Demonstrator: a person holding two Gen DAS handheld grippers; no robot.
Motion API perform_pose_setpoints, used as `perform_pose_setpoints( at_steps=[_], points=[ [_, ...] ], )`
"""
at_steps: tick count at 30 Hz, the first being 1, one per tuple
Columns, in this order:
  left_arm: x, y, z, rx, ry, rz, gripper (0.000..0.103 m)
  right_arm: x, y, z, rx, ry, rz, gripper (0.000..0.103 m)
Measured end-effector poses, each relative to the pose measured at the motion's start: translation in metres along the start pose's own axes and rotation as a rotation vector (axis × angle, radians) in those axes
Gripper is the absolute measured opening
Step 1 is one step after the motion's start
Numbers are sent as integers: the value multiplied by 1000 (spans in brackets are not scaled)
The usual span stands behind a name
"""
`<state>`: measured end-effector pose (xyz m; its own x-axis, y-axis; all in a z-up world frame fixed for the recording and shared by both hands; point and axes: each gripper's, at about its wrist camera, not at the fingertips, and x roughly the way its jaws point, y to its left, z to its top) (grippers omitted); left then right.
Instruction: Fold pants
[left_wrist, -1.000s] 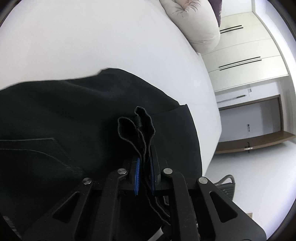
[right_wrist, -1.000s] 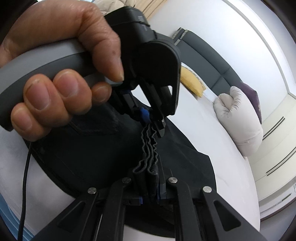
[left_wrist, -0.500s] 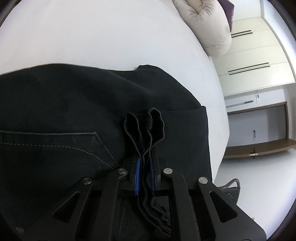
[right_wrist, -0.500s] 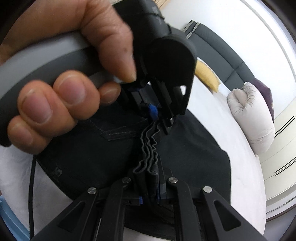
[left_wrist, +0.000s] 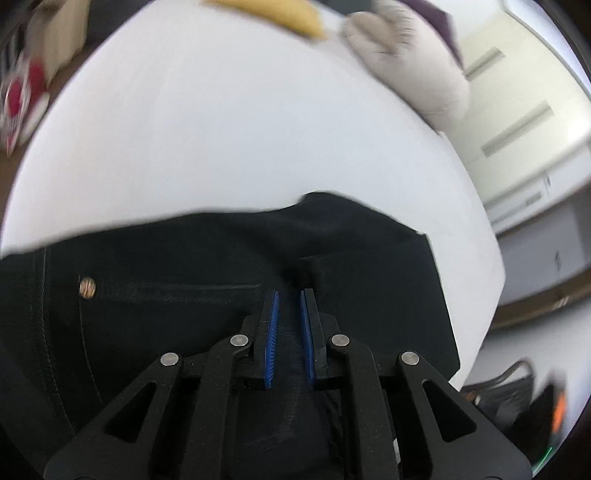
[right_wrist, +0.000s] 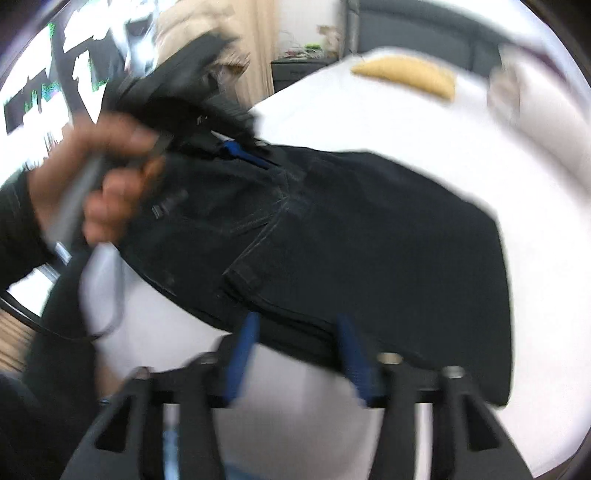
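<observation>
Black denim pants (right_wrist: 369, 229): lay folded on white bed (left_wrist: 240, 140). Left hand-held gripper (left_wrist: 288, 295) and right hand-held gripper (right_wrist: 295, 325): jaws opening, emptied; earlier both pinched bunched fabric.

I observe one pair of black denim pants (right_wrist: 369, 236), folded into a compact, roughly rectangular stack lying flat on the white surface. A stitched pocket seam and dark belt loop face up. In my left wrist view, a brass rivet (left_wrist: 87, 287) shows beside a pocket edge. Folded layers are visible along the near edge.
</observation>
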<state>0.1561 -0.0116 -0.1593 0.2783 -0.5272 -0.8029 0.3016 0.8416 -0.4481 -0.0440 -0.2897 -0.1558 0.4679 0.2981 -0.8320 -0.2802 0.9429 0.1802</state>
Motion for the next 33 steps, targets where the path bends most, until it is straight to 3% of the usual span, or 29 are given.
perform_pose_setpoints(
  at_steps=[2, 4, 5, 9, 12, 17, 20, 33],
  points=[
    [0, -36, -9, 117, -16, 15, 11, -12, -33, 2, 95, -9, 73, 11],
    [11, -64, -24, 216, -1, 32, 11, -22, -83, 18, 189, -42, 174, 9],
    [12, -61, -25, 238, 14, 45, 11, -23, -113, 28, 242, -58, 237, 8],
    [43, -54, -48, 203, 113, 63, 11, 0, -181, 59, 367, -37, 401, 8],
    [44, -46, -62, 206, 101, 63, 11, 32, -211, 86, 412, 0, 467, 8],
    [40, -40, -64, 194, 106, 53, 11, 88, -234, 87, 531, 41, 521, 8],
    [42, -43, -66, 191, 104, 56, 11, 119, -247, 76, 597, 112, 521, 0],
    [46, -19, -72, 165, 89, 22, 11, 63, -217, -24, 610, 113, 605, 0]
  ],
)
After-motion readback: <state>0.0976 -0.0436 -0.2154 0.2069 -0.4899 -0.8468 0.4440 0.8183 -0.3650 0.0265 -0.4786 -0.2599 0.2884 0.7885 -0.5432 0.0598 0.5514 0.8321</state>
